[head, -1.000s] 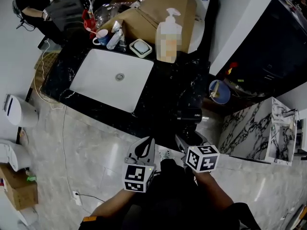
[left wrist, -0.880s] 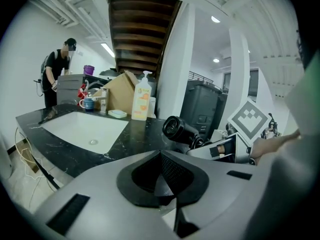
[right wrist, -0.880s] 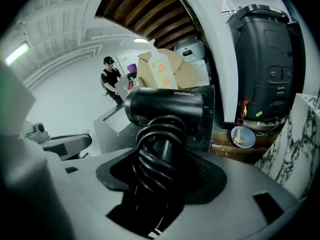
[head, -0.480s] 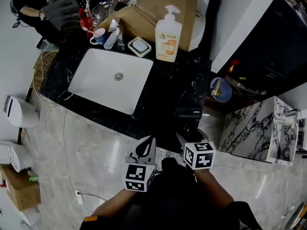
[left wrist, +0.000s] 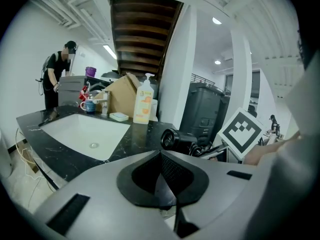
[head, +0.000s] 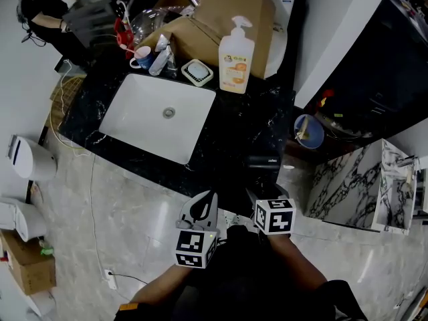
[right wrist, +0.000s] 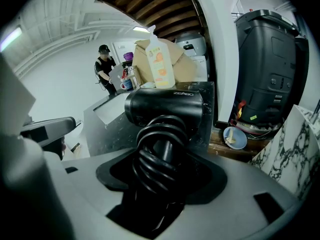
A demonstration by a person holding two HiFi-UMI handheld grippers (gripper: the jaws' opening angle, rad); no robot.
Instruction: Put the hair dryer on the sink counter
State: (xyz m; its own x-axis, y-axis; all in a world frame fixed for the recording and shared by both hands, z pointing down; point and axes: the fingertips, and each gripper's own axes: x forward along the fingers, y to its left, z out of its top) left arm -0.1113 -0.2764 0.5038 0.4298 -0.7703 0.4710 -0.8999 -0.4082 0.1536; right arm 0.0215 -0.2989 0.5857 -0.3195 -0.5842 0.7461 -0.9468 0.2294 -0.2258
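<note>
The black hair dryer (head: 264, 161) hangs over the right front end of the black marble sink counter (head: 231, 136); whether it touches the counter is unclear. My right gripper (head: 258, 192) is shut on its handle, which has the cord coiled round it (right wrist: 161, 151). In the right gripper view the barrel (right wrist: 165, 106) points left, across the jaws. My left gripper (head: 208, 200) hovers just left of it, off the counter's front edge, shut with nothing between its pads (left wrist: 162, 181). The left gripper view shows the dryer (left wrist: 176, 139) beside the white basin (left wrist: 87, 131).
A white basin (head: 159, 116) fills the counter's left half. Behind it stand a soap pump bottle (head: 235, 57), a soap dish (head: 197, 72), a mug (head: 142, 56) and a cardboard box (head: 221, 12). A blue bowl (head: 307, 131) sits low at right. A person (head: 47, 12) stands far left.
Hardly anything: my right gripper and the hair dryer have edged slightly left, and the head view has shifted a little. The left gripper has stayed put.
</note>
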